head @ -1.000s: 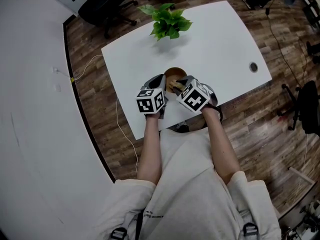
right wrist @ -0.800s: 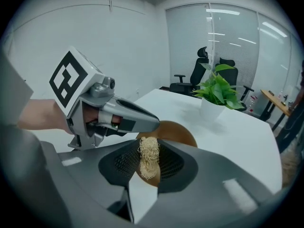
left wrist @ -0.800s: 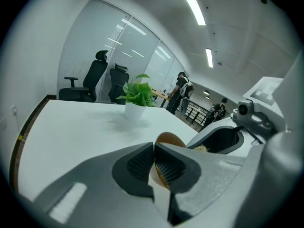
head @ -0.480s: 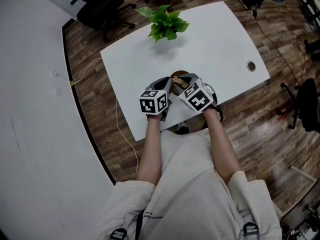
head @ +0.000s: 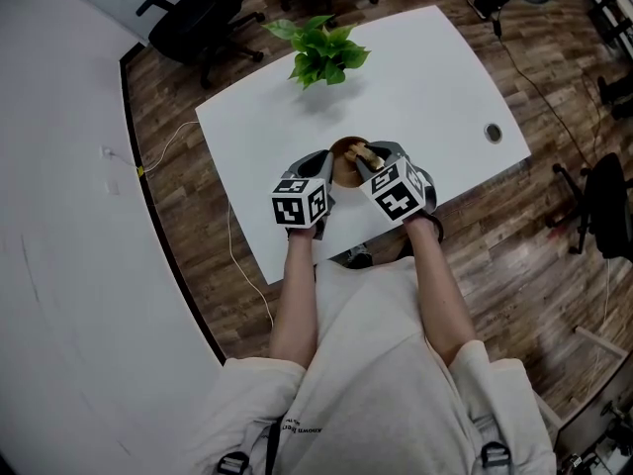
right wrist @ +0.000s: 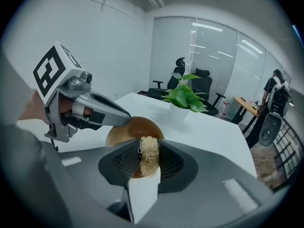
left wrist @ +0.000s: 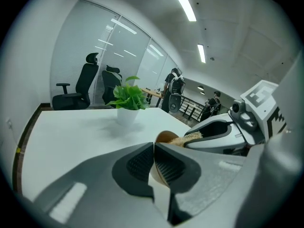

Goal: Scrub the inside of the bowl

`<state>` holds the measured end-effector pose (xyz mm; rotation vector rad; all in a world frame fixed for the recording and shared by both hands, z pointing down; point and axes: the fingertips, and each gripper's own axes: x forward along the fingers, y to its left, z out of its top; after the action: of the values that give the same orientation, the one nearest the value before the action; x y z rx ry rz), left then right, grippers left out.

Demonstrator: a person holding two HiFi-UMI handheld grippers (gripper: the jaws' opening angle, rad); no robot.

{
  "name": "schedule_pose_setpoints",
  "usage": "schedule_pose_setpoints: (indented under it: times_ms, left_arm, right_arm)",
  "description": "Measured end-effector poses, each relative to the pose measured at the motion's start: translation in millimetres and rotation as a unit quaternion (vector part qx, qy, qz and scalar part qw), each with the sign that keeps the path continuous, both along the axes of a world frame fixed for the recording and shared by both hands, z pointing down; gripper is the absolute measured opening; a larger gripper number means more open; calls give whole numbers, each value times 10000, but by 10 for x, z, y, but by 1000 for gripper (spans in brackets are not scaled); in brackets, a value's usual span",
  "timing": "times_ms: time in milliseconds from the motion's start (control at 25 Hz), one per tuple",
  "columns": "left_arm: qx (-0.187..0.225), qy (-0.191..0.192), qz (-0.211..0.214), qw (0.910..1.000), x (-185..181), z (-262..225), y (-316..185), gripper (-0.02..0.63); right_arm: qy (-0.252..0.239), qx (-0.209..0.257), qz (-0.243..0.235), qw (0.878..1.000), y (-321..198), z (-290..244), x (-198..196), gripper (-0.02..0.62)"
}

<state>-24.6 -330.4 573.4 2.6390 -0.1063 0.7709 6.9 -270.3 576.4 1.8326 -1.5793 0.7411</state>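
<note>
We see a white table (head: 435,77) on a wood-plank floor (head: 188,216), with black office chairs (head: 198,13) beyond its far corner. A potted plant (head: 321,49) stands near the far edge of the table. At the near edge, close to our body, sits the brown bowl (head: 342,148), between our two tools. Our left gripper (left wrist: 154,163) is clamped on the bowl's near wall, its ribbed pads pressed to either side of the rim. Our right gripper (right wrist: 148,163) reaches in from the other side, its jaws closed on a pale, straw-like fibre scrubber (right wrist: 149,158). In the right gripper view the scrubber hangs over the bowl's open mouth, and we cannot tell whether it touches the inner surface.
</note>
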Motion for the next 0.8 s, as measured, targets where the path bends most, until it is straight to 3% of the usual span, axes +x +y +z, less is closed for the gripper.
schedule_pose_setpoints:
  times_ms: [200, 400, 600, 800]
  left_arm:
    - [46, 169, -381, 9991, -43, -94, -192, 14]
    - [-63, 208, -437, 9988, -31, -55, -215, 15]
    - [-328, 76, -105, 9994, -14, 62, -42, 15]
    - [-462, -155, 314, 9983, 40, 192, 255, 17]
  right_arm:
    - [-156, -152, -242, 9995, -32, 58, -133, 120]
    - [-519, -74, -710, 9961, -196, 68, -411, 120]
    - [-369, 142, -532, 9978, -294, 39, -364, 120]
    - [-151, 62, -156, 9997, -167, 113, -115, 121]
